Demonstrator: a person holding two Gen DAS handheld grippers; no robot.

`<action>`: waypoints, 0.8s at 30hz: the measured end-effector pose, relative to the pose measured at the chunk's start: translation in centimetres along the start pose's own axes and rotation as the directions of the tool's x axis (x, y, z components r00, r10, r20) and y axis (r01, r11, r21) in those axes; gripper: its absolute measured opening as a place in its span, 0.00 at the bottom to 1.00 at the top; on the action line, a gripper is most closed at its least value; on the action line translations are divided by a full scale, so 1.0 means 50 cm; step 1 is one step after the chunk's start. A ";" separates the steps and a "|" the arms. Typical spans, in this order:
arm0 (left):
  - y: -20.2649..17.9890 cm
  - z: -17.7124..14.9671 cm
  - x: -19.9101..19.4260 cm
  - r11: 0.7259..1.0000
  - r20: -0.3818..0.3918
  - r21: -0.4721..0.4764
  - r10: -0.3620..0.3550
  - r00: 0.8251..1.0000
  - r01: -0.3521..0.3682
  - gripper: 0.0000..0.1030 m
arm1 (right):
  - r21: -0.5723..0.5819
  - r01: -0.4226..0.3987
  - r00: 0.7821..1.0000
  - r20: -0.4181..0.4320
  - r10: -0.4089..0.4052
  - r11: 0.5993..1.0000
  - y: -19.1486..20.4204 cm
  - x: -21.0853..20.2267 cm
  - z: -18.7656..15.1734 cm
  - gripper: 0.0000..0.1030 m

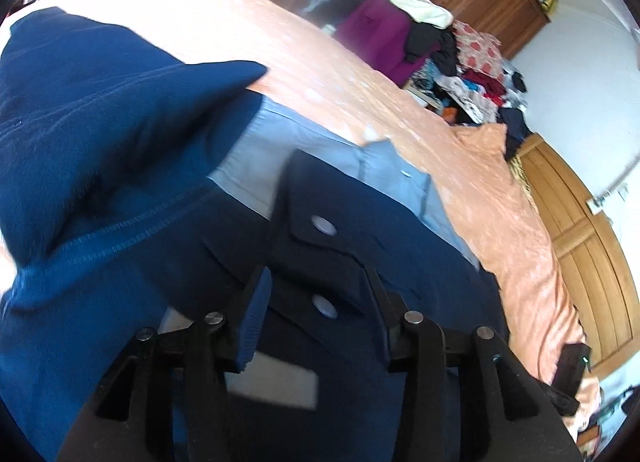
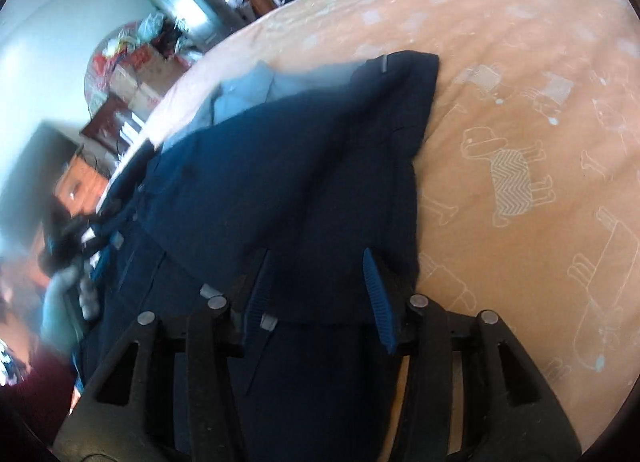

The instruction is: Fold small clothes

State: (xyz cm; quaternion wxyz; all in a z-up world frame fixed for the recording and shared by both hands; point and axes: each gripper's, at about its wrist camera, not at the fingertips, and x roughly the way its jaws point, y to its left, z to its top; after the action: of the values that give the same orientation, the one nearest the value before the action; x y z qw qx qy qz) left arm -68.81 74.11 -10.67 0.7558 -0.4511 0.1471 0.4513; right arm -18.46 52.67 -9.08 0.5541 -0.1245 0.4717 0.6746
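Navy garment (image 2: 304, 166) sprawls mid-frame on the orange bedspread (image 2: 520, 102). Left gripper (image 1: 316, 306) and right gripper (image 2: 320, 286) both spread wide, holding nothing. Soft, limp fabric; I'd pinch a hemmed edge.

- Between and just ahead of the left gripper (image 1: 316, 298) jaws lies the dark navy garment (image 1: 360, 246), filling the gap.
- Left of those jaws a raised blue fold (image 1: 100, 134) blocks passage.
- Ahead and right, the orange bedspread (image 1: 500, 198) lies bare.
- Right of the right gripper (image 2: 320, 282) jaws, open bedspread (image 2: 520, 142); left, cloth and the other gripper, blurred.
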 end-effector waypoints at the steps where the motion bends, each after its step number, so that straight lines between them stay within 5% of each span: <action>1: -0.006 -0.004 -0.003 1.000 -0.007 0.011 -0.008 1.000 0.008 0.46 | -0.004 0.000 1.000 0.006 0.000 1.000 -0.005 -0.003 -0.001 0.44; 9: -0.025 0.012 0.068 1.000 -0.096 -0.001 0.016 0.995 -0.016 0.48 | 0.013 -0.046 0.998 0.041 0.046 0.999 -0.020 -0.005 -0.006 0.44; 23: -0.020 0.013 0.079 0.987 0.006 -0.116 0.113 0.994 -0.111 0.50 | 0.019 -0.067 0.997 0.048 0.066 0.998 -0.026 -0.013 -0.011 0.45; 24: -0.023 0.019 0.085 0.987 0.014 -0.096 0.134 0.991 -0.132 0.39 | 0.019 -0.067 0.997 0.049 0.066 0.998 -0.025 -0.014 -0.011 0.44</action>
State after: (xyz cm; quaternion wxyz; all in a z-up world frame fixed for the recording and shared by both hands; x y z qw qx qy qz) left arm -65.73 76.99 -12.20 0.7033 -0.4710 0.1478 0.5116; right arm -17.32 51.74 -9.54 0.5438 -0.0866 0.4690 0.6905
